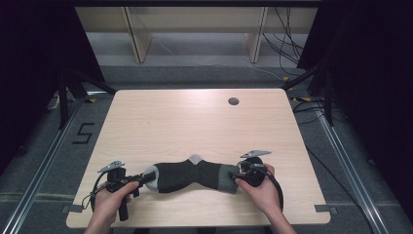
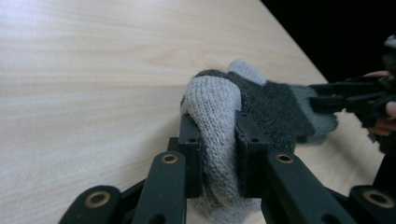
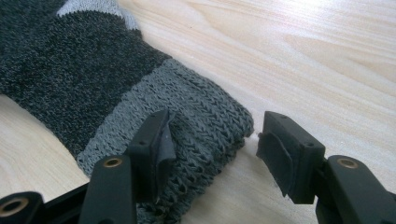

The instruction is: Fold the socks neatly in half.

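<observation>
Left gripper [image 2: 218,154] pinches the sock [image 1: 192,176] toe — right gripper [image 3: 212,149] gapes at its cuff.

Setting: a light wooden table [image 1: 195,122] on a grey floor [image 1: 350,165].
A round cable hole [image 1: 234,101] sits near the table's far edge; pale wooden furniture legs [image 1: 139,41] stand behind, black cables [image 1: 285,46] trail at right, and dark curtains [image 1: 360,48] flank both sides.

Three cameras covering one table [image 1: 204,122].
The high view is looking forward and down from the person's side, taking in the whole top. Each gripper view is riding close and low along its own jaws, facing inward; all three are sharing the sock [image 1: 192,175] [image 2: 219,107] [image 3: 93,79].
</observation>
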### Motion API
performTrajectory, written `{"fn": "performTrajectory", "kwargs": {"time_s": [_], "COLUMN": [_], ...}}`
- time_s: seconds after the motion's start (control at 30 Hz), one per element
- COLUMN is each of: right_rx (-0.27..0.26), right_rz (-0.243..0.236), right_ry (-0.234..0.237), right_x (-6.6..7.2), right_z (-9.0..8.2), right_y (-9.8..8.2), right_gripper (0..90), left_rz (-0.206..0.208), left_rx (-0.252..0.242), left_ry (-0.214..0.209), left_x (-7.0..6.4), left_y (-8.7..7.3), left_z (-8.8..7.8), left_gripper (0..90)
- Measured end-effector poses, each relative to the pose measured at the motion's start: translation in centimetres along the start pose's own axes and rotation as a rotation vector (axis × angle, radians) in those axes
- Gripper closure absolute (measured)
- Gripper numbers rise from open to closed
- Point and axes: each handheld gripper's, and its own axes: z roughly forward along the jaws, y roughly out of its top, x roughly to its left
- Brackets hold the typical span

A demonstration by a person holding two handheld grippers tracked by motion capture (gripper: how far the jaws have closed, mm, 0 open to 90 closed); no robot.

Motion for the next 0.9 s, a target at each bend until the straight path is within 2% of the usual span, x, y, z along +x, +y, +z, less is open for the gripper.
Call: {"fn": "performTrajectory", "kwargs": {"time_s": [0.03,0.07,0.1,0.13,0.17,0.27,0.3,0.4,0.47,0.5,0.53,0.57,0.63,0.7,0.77,0.8,0.87,0.9], "right_rx": [0.0,-0.002,0.002,0.021,0.006,0.013,0.003,0.024,0.009,0.003,0.016,-0.012,0.005,0.016,-0.001,0.013,0.008,0.013], "right_rz": [0.001,-0.001,0.012,0.007,0.01,0.0,0.008,0.031,0.017,0.012,0.004,-0.027,-0.003,-0.002,-0.029,-0.019,-0.016,-0.02], "right_ry": [0.0,-0.002,0.003,-0.023,-0.008,0.024,0.013,0.021,0.032,0.021,0.022,0.019,0.026,0.034,0.023,0.024,0.013,0.023], "right_x": [0.0,-0.1,0.0,0.0,0.0,-0.1,0.0,0.2,0.1,0.2,0.2,0.0,0.3,0.5,0.4,0.5,0.6,0.7], "right_z": [0.0,0.0,0.1,0.0,0.1,0.2,0.2,0.3,0.5,0.5,0.5,0.7,0.6,0.6,0.7,0.7,0.8,0.7], "right_y": [0.0,0.0,0.0,0.1,0.0,0.1,0.1,0.2,0.2,0.2,0.3,0.3,0.3,0.4,0.4,0.5,0.5,0.5], "right_gripper": [43.8,43.8,43.7,43.8,43.8,43.8,43.8,44.9,45.8,46.6,47.0,47.5,49.2,49.9,50.4,50.5,51.2,52.1], "left_rz": [0.011,0.003,-0.001,0.011,0.004,0.014,0.011,0.019,0.026,0.03,0.031,0.031,0.03,0.035,0.042,0.043,0.044,0.041], "left_rx": [0.019,-0.014,-0.015,-0.013,-0.024,-0.038,-0.041,-0.058,-0.061,-0.065,-0.067,-0.069,-0.076,-0.081,-0.085,-0.088,-0.091,-0.094], "left_ry": [0.005,-0.014,-0.011,-0.021,-0.022,-0.032,-0.036,-0.048,-0.054,-0.058,-0.057,-0.059,-0.065,-0.071,-0.074,-0.075,-0.077,-0.078], "left_x": [-0.2,-0.4,-0.7,-0.9,-1.1,-1.8,-2.0,-2.5,-2.8,-2.8,-2.9,-3.0,-3.2,-3.4,-3.6,-3.7,-3.8,-3.9], "left_y": [0.3,0.4,0.6,0.8,0.9,1.4,1.5,1.9,2.1,2.2,2.3,2.4,2.5,2.7,2.8,2.9,3.1,3.1], "left_z": [-0.3,-0.2,-0.2,-0.4,-0.3,-0.4,-0.5,-0.5,-0.6,-0.6,-0.6,-0.6,-0.6,-0.6,-0.6,-0.6,-0.6,-0.6], "left_gripper": [75.2,75.2,75.2,75.2,75.3,75.3,75.3,75.3,75.3,75.3,75.3,75.3,75.3,75.3,75.3,75.4,75.4,75.4]}}
